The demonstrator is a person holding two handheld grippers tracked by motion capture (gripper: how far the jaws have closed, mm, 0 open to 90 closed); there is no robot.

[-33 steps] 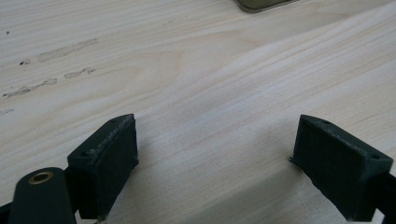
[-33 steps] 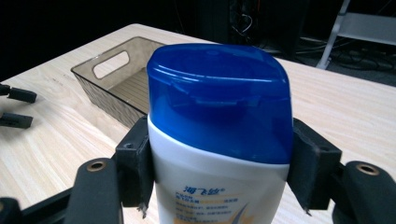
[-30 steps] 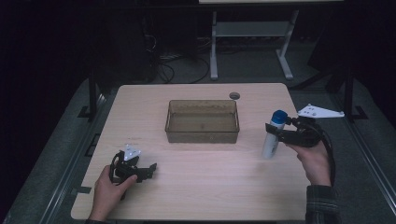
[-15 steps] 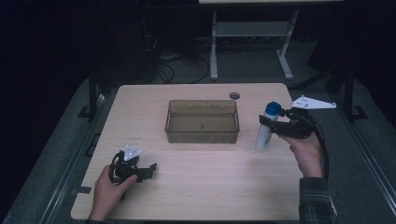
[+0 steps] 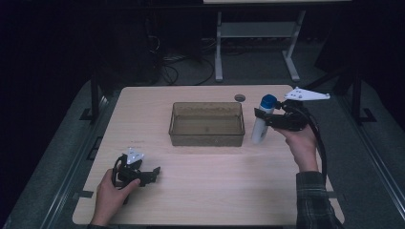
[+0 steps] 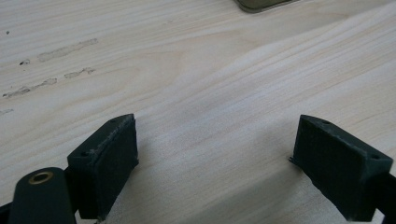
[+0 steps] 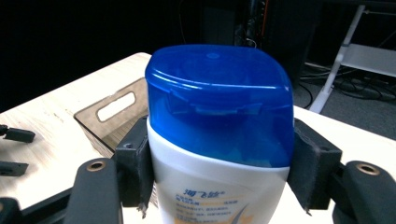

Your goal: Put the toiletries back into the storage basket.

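Right gripper view shows a white bottle (image 7: pixel 219 140) with a blue cap, cut off at the bottom edge so its base is unseen; small printed characters on its front are too small to read. The right gripper (image 7: pixel 219 168) has its fingers (image 7: pixel 133 163) clamped on the bottle's shoulder just below the cap, one on each side. Behind it lies a brown transparent bin (image 7: pixel 112 116), partly hidden by the bottle. The high view gives what that close view cannot: the bottle (image 5: pixel 262 119) hangs above the table (image 5: pixel 215 191), just beside the right end of the bin (image 5: pixel 206 124), with its long axis near upright and slightly tilted, cap up and away from the person. The right hand (image 5: pixel 301 143) holds the right gripper (image 5: pixel 260 116) there (its grey plate stands out above). Near the table's front left corner, the left hand (image 5: pixel 112 195) rests with the left gripper (image 5: pixel 154 172). The left gripper view shows its fingers (image 6: pixel 105 163) wide apart on bare wood, with a corner of the bin (image 6: pixel 261 4) cut off at the top edge.
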